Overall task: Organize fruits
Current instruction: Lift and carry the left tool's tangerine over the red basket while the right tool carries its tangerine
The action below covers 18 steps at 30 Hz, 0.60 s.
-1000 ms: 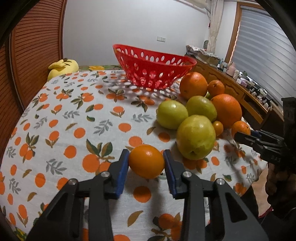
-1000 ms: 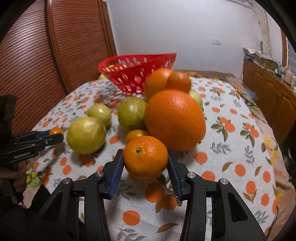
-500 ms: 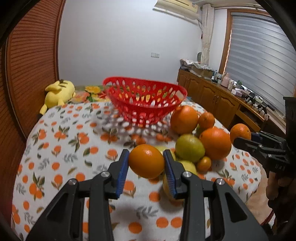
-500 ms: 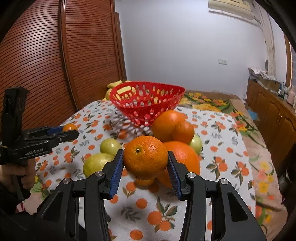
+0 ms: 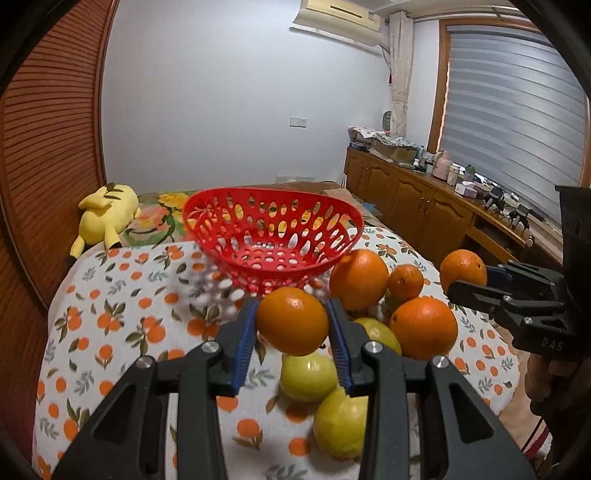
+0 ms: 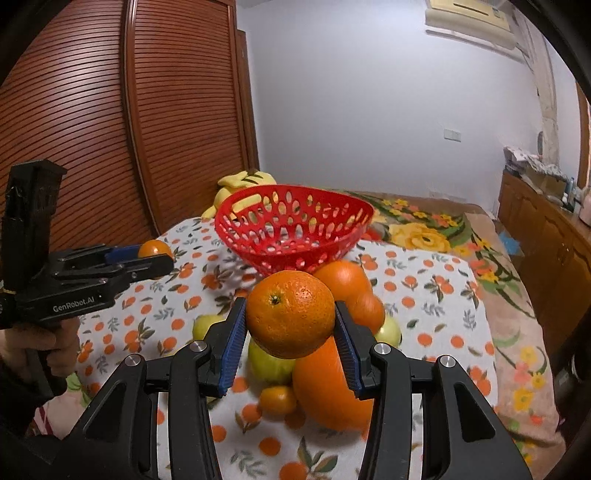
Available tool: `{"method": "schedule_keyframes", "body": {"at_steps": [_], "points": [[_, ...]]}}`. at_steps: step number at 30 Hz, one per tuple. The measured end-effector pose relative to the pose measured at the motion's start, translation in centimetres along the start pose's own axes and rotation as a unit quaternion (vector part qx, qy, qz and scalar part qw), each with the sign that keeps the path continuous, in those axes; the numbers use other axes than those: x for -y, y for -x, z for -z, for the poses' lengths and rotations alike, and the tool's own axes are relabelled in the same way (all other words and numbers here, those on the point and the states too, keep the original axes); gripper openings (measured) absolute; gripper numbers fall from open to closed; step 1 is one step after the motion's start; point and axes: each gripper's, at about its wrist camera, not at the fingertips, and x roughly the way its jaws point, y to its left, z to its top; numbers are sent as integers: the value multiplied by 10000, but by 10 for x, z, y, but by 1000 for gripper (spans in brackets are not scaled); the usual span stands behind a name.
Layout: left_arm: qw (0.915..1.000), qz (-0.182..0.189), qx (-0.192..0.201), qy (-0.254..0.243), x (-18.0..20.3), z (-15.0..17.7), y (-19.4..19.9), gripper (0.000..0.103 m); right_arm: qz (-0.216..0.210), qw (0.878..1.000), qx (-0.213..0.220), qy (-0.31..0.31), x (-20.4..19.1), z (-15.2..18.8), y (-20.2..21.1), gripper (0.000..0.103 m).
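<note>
A glossy red perforated plastic basket is sitting on a matt orange-printed cloth table cover; a dimpled, shiny-skinned orange is showing between ribbed blue gripper pads.

yellow plush toy, wall air conditioner, wooden cabinets

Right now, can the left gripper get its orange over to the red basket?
Probably yes. The left gripper holds its orange above the cloth, and the basket sits straight ahead, open-topped, with nothing between them.
</note>
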Motion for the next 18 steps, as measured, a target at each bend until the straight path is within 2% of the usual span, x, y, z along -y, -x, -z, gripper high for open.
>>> {"method": "schedule_keyframes", "body": {"at_steps": [10,18], "points": [[9999,21,-25,-157,-5,-28,-45,36,-73,9996,-46,284,8,-29,-42,46],[9998,29,-131,-175,-11,-45,-74,36,-199,9983,-245,481,12,-52,-73,46]]}}
